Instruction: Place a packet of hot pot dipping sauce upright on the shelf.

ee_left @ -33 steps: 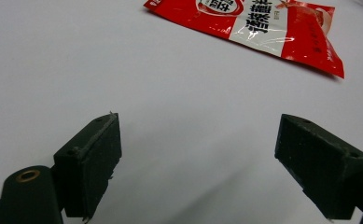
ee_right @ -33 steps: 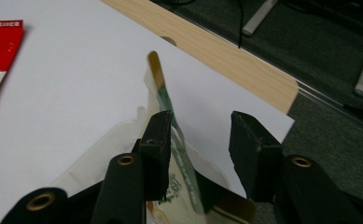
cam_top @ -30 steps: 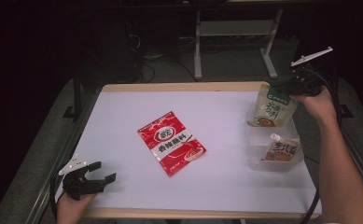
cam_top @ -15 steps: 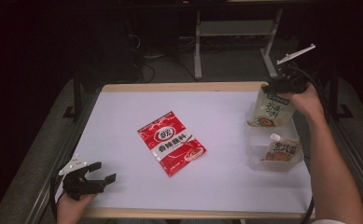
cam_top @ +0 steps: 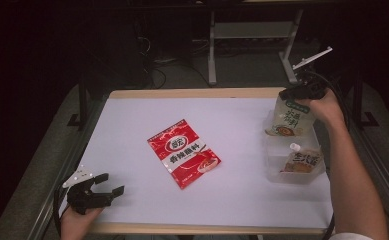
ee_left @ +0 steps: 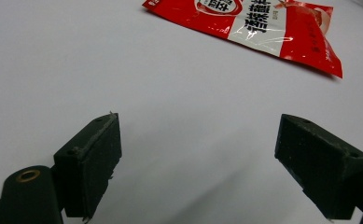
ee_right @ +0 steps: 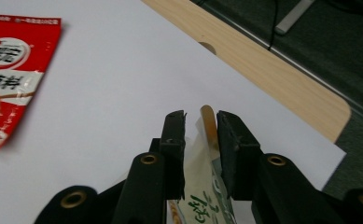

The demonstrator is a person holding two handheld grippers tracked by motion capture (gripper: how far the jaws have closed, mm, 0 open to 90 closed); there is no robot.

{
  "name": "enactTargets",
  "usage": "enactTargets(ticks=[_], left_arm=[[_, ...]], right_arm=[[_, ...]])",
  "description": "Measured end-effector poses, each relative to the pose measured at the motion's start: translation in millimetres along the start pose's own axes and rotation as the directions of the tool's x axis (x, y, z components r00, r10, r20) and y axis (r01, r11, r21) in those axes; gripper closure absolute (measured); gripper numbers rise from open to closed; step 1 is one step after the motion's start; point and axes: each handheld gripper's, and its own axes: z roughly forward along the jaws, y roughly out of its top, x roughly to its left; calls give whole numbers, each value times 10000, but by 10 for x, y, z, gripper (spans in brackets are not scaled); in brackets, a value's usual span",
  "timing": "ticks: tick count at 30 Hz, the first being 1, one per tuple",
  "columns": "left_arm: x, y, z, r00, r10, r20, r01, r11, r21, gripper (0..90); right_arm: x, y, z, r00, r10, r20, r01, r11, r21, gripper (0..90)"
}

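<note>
High view: a clear tray point(cam_top: 274, 172) at the desk's point(cam_top: 232, 200) right edge holds a spouted pouch point(cam_top: 298, 161) lying flat and a green-and-white pouch point(cam_top: 289, 117) standing upright, whose top my right hand-held gripper point(cam_top: 296, 93), farther left than a second ago, now grips. Left gripper view: my left hand-held gripper point(ee_left: 198, 154) stands wide open, holding nothing, the red packet point(ee_left: 258, 28) well ahead. Right gripper view: my right hand-held gripper point(ee_right: 201, 123) has just been closing, the pouch's top edge between its jaws.

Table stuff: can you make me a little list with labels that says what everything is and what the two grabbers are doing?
table: white top, wooden far edge
red packet: flat in the middle
clear bin: at the right side, holds a spouted pouch
green-and-white pouch: upright at the bin's far end
right gripper: jaws just closing around that pouch's top edge
left gripper: open, empty, near corner
</note>
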Motion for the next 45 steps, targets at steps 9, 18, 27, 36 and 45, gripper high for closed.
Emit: enactTargets(ticks=[9, 18, 27, 36, 45], left_arm=[[-8, 7, 2, 10000, 41, 34, -41, 10000, 37, 144], [-13, 2, -20, 9998, 155, 123, -155, 9999, 48, 144], [-14, -13, -60, 9998, 167, 132, -167, 9999, -6, 145], [-36, 0, -79, 9992, 366, 138, -366, 9993, 7, 145], [-52, 25, -43, 9990, 371, 236, -371, 9993, -1, 145]], right_arm=[[94, 91, -23, 10000, 54, -80, -56, 9996, -285, 545], [387, 246, -77, 9953, -603, -757, 540, 9951, -824, 504], [707, 343, -6, 9878, -991, -1205, 927, 9940, -574, 454], [1002, 444, 63, 9796, -1345, -1490, 1260, 9899, -652, 410], [1390, 547, 205, 9615, -1825, -2053, 1740, 9830, -589, 373]])
